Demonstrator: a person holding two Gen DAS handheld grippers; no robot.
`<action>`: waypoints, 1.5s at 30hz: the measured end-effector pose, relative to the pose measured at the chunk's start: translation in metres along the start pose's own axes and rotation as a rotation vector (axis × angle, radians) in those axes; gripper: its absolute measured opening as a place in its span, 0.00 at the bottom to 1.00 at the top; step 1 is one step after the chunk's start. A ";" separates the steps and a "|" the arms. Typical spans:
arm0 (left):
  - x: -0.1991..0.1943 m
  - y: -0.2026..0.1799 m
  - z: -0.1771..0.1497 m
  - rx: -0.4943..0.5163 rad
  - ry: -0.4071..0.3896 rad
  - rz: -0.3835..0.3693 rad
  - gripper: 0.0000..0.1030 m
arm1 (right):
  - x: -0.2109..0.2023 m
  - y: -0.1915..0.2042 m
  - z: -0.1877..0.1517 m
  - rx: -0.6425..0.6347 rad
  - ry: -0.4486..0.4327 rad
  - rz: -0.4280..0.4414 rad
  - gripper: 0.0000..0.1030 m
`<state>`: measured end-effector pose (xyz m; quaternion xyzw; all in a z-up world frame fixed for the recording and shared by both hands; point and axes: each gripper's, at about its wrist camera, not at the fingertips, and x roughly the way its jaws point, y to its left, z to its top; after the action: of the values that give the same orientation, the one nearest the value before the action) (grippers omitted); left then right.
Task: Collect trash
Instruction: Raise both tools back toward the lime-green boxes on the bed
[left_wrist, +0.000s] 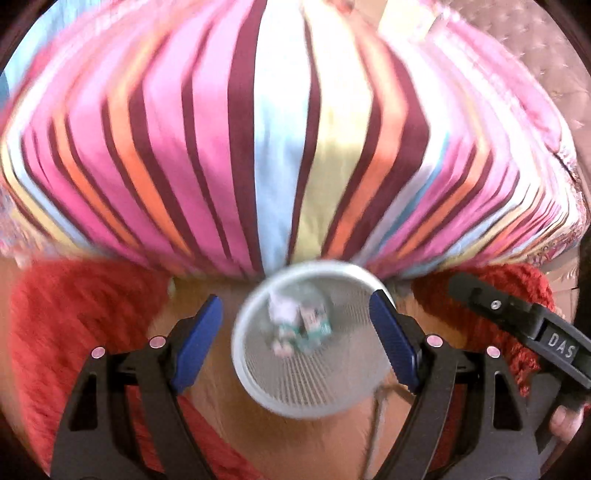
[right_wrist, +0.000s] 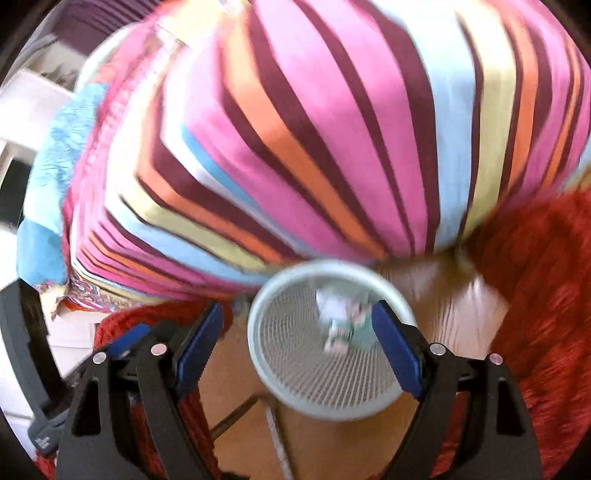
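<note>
Looking straight down on the round white mesh wastebasket (left_wrist: 310, 339), I see it on the wooden floor (left_wrist: 229, 424) at the foot of the bed with the striped pink, orange and maroon cover (left_wrist: 258, 129), a shaggy red rug (left_wrist: 66, 332) on either side. Blurred crumpled white-and-green packaging (left_wrist: 299, 321) lies inside on the bottom. My left gripper (left_wrist: 297, 339) is spread wide with nothing between its blue pads (left_wrist: 195, 343). My right gripper (right_wrist: 299, 343) is wide too, empty, over the same basket.
</note>
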<state>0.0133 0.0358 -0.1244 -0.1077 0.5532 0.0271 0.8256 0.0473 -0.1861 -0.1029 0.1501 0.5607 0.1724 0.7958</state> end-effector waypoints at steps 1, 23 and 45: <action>-0.007 -0.003 0.003 0.018 -0.038 0.008 0.77 | -0.007 0.004 0.003 -0.031 -0.050 -0.011 0.76; -0.048 -0.005 0.081 0.117 -0.267 -0.052 0.77 | -0.062 0.016 0.087 -0.135 -0.365 -0.094 0.76; -0.014 -0.053 0.210 0.350 -0.289 -0.132 0.77 | -0.043 0.029 0.200 -0.153 -0.384 -0.086 0.76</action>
<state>0.2067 0.0288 -0.0273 0.0061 0.4171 -0.1081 0.9024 0.2191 -0.1885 0.0112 0.0955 0.3897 0.1486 0.9038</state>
